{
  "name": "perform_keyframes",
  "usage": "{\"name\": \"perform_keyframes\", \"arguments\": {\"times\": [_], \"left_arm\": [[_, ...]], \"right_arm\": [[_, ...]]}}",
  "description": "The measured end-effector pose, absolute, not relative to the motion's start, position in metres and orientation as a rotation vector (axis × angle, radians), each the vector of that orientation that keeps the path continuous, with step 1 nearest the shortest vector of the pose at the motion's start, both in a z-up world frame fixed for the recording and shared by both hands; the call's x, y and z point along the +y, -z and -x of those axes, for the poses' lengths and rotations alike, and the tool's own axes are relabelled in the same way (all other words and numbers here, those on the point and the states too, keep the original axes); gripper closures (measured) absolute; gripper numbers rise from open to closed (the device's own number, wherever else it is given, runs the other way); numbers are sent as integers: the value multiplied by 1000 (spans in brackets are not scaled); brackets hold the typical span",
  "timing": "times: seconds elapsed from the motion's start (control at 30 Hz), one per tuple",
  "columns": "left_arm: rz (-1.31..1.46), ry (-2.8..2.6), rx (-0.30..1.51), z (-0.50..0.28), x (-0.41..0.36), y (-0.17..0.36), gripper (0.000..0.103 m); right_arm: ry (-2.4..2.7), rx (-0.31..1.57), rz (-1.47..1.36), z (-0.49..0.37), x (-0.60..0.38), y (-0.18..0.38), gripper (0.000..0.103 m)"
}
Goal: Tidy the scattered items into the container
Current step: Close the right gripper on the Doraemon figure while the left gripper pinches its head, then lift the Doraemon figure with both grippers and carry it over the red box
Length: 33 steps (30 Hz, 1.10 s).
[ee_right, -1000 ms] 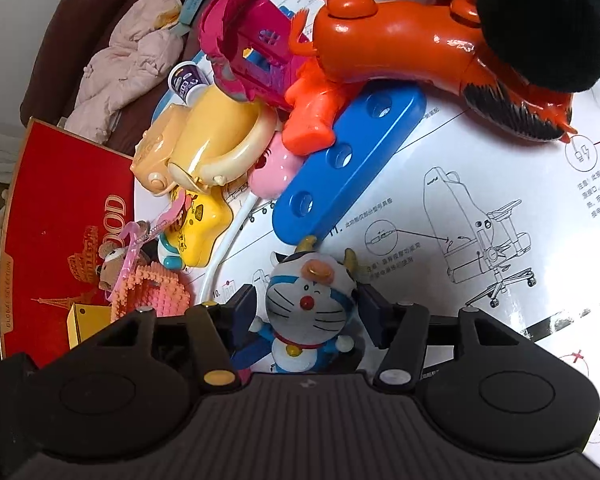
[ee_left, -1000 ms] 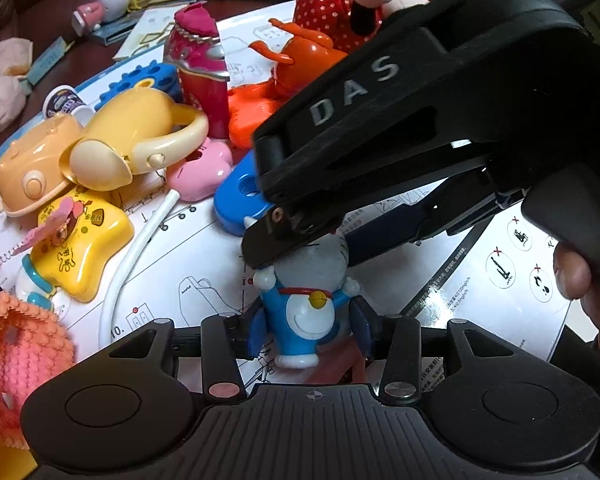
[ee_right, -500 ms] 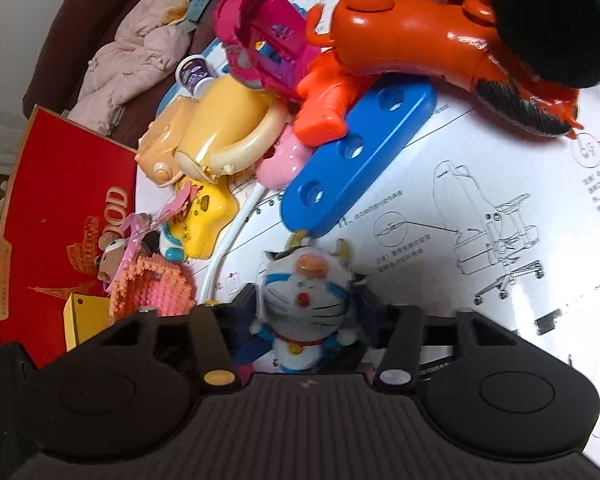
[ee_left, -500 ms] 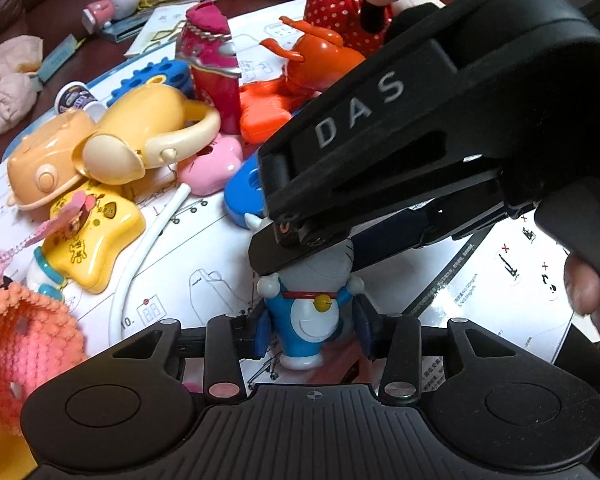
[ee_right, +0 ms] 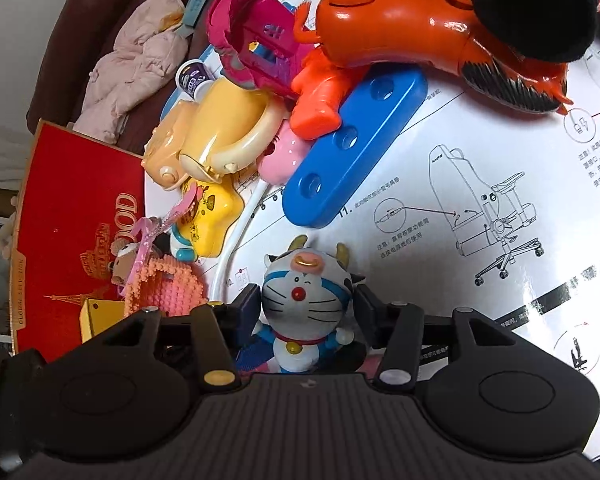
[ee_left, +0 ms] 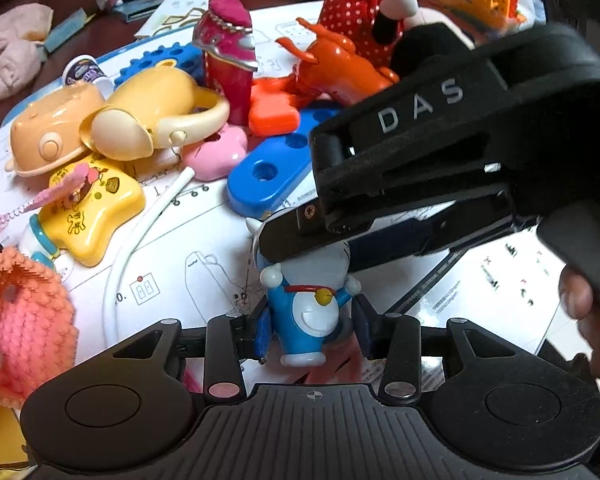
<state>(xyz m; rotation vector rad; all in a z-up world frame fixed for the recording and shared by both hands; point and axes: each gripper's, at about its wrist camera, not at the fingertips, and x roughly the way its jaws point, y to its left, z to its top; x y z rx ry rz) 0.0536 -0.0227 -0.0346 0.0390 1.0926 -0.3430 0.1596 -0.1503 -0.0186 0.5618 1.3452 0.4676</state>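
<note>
Now that left claw [ee_left: 311, 330] has closed onto the cat figurine [ee_left: 306, 312] | right claw [ee_right: 307, 312] clamps its head | handover ready, right can let go.

A large white instruction sheet [ee_right: 480, 208] covers the table, printed with line drawings of an office chair, numbered steps and small round warning icons. Past its far edge the dark tabletop [ee_left: 80, 52] shows. A brown leather sofa [ee_right: 100, 20] stands beyond, and on it lies a crumpled pale pink padded piece [ee_right: 136, 60], possibly a child's jacket.
</note>
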Motion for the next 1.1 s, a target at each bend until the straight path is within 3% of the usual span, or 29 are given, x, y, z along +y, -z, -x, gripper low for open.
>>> {"name": "perform_keyframes", "arguments": {"times": [0.27, 0.37, 0.4, 0.67, 0.73, 1.1], "left_arm": [[-75, 352, 1091, -51, -25, 36, 61], [-87, 356, 1093, -52, -28, 36, 56], [-86, 356, 1094, -53, -28, 36, 46], [-72, 355, 1097, -56, -29, 37, 44], [-91, 346, 1089, -55, -30, 37, 58], [-86, 345, 1083, -54, -30, 36, 60]], "right_arm": [[-451, 1357, -570, -162, -150, 23, 44], [-449, 1356, -573, -163, -149, 24, 43], [-451, 1351, -556, -162, -148, 23, 46], [-478, 1323, -481, -161, -142, 20, 47], [-477, 1326, -488, -162, -144, 20, 47], [-473, 1325, -496, -162, -144, 21, 47]]}}
